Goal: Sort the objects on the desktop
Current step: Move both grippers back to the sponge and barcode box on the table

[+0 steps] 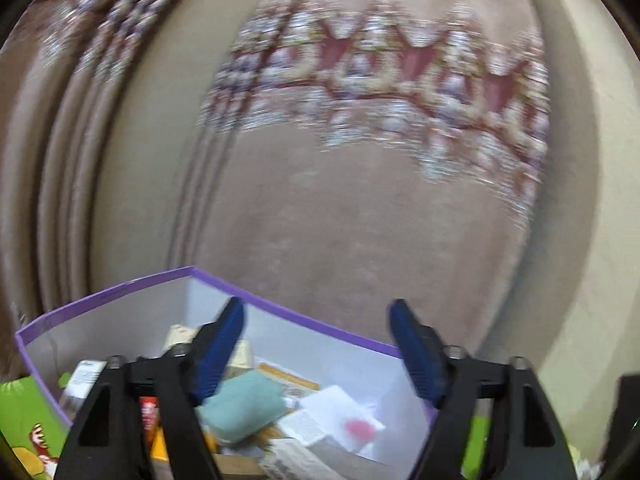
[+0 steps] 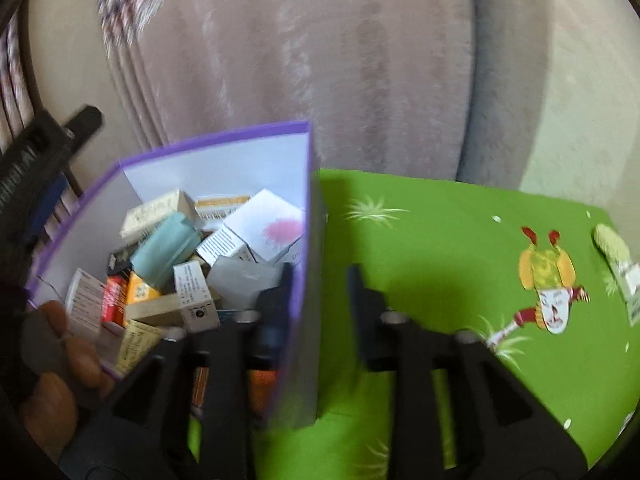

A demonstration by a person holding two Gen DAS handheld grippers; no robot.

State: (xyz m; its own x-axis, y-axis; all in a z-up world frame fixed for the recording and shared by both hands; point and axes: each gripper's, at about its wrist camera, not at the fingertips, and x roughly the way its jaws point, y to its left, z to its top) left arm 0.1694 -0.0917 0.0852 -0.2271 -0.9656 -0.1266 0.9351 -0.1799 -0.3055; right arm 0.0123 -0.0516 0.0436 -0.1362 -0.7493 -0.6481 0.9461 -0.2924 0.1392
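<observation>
- The purple-rimmed box (image 2: 224, 160) stood on the green cloth (image 2: 460, 240), at its left edge, and was already full of small cartons, e.g. a teal packet (image 2: 168, 250) and a white carton w/ pink spot (image 2: 272, 228). I judged it as the collecting place, so most of the sorting looked done.
- The right gripper (image 2: 320, 288) was spread wide and held nothing. One finger was inside the box and the other outside, so the box's right wall stood between them; probably this was for gripping or steadying the wall, but no contact could be confirmed bc of blur.
- The left gripper (image 1: 316, 344) was also wide open and empty, hovering above the box interior, approx. over the teal packet (image 1: 240, 404).
- One item (image 2: 616, 264), pale w/ a label, remained on the cloth at the far right edge, well apart from the box. It seemed the thing still to be sorted.
- Around: a patterned carpet (image 1: 360, 220) under everything, and a cartoon figure (image 2: 548, 284) printed on the cloth.
- In the way: the tall box wall separated the right gripper from the loose item; fingers of a hand (image 2: 60, 344) showed at lower left of the right view.
</observation>
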